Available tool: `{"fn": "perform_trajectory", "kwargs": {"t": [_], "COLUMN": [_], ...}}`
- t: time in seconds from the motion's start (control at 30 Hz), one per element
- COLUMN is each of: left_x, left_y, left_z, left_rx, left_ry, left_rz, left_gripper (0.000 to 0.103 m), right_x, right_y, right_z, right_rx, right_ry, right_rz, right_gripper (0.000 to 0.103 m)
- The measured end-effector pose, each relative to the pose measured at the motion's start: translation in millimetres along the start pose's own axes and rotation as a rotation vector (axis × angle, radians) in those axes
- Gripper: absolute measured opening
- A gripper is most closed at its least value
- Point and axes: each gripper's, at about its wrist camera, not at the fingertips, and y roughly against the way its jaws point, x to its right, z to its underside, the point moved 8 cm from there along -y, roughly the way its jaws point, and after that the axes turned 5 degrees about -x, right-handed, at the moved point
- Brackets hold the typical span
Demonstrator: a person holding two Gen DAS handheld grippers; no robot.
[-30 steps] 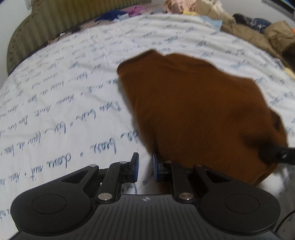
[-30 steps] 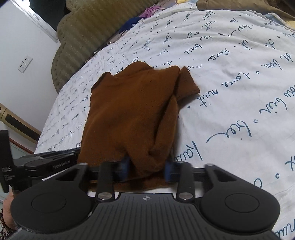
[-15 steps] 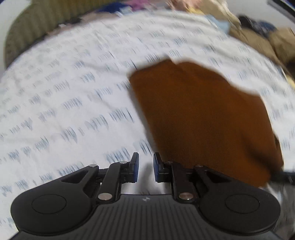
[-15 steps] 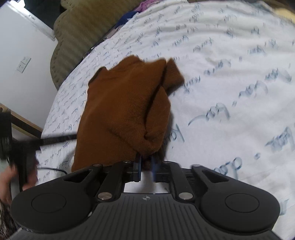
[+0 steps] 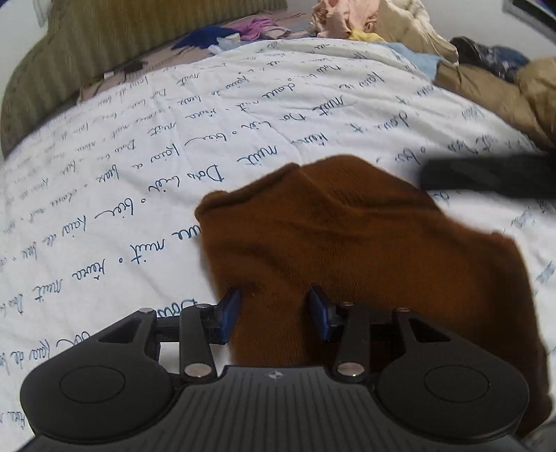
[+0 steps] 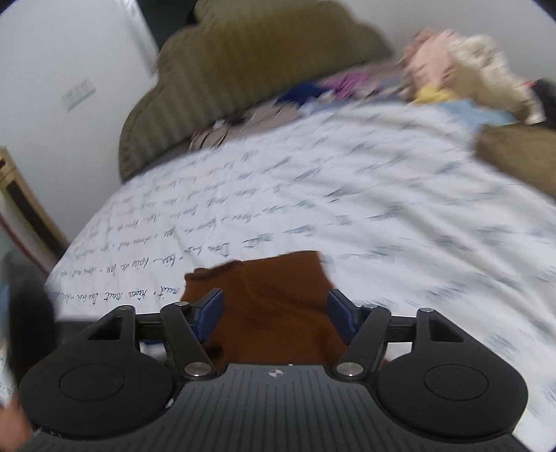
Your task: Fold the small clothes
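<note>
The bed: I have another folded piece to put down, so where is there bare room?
Bare bedspread lies between the brown garment and the olive headboard. The far edge is crowded with the heap of clothes.

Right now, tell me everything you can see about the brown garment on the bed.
The brown garment is a small, soft, knit-looking piece in plain rust brown. It lies loosely folded on the white sheet printed with blue script, with a raised crease down its middle and a rolled edge at its far corner. The left tongs and right tongs each straddle its near edge; both are opening, and their blue pads do not seem to press on the cloth. Its near part is hidden behind the tongs.
</note>
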Motion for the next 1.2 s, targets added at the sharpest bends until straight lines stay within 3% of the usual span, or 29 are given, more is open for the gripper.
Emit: {"fn": "perform_trajectory", "kwargs": {"t": [0.1,0.2,0.27,0.33,0.47,0.5,0.57,0.7,0.87,1.0,1.07,1.1,1.17,1.2], "left_x": [-2,-9,-16,-26,-48,-52,-53,-45,-43,-39,-38,-38,-38,-37], "left_y": [0,-2,-5,-11,-21,-21,-22,-20,-5,-34,-50,-53,-53,-50], "left_z": [12,19,19,13,6,3,-2,-11,-40,-53,-49,-46,-42,-41], "left_rx": [0.024,0.050,0.042,0.019,-0.049,-0.048,-0.029,-0.053,0.022,-0.029,-0.052,-0.050,-0.037,-0.033], "left_ry": [0.002,0.041,0.079,0.108,0.211,0.216,0.180,0.142,0.100,0.095,0.110,0.122,0.127,0.123], "left_rz": [-0.021,0.001,0.020,0.039,0.149,0.144,0.105,0.076,0.015,-0.033,-0.022,-0.025,-0.034,-0.040], "left_gripper": [0.056,0.060,0.069,0.085,0.089,0.089,0.090,0.089,0.089,0.089,0.093,0.102,0.103,0.103], "right_x": [-10,-26,-27,-26,-15,-7,2,-5,8,20,33,41,61,67], "right_y": [-47,-79,-101,-113,-109,-109,-110,-97,-45,-16,-15,-18,-29,-28], "right_z": [-14,-11,-3,2,-4,-7,-8,-13,-20,4,20,29,46,49], "right_rx": [-0.079,-0.149,-0.206,-0.212,-0.226,-0.228,-0.233,-0.213,-0.120,-0.140,-0.176,-0.195,-0.223,-0.203], "right_ry": [0.001,0.036,0.089,0.141,0.093,0.053,0.012,0.041,0.000,-0.032,-0.062,-0.069,-0.121,-0.168], "right_rz": [-0.039,-0.077,0.014,0.062,0.055,0.048,0.033,0.024,-0.008,-0.066,-0.019,0.009,0.034,-0.004], "right_gripper": [0.066,0.065,0.057,0.052,0.034,0.026,0.019,0.019,0.024,0.024,0.024,0.023,0.011,0.011]}}
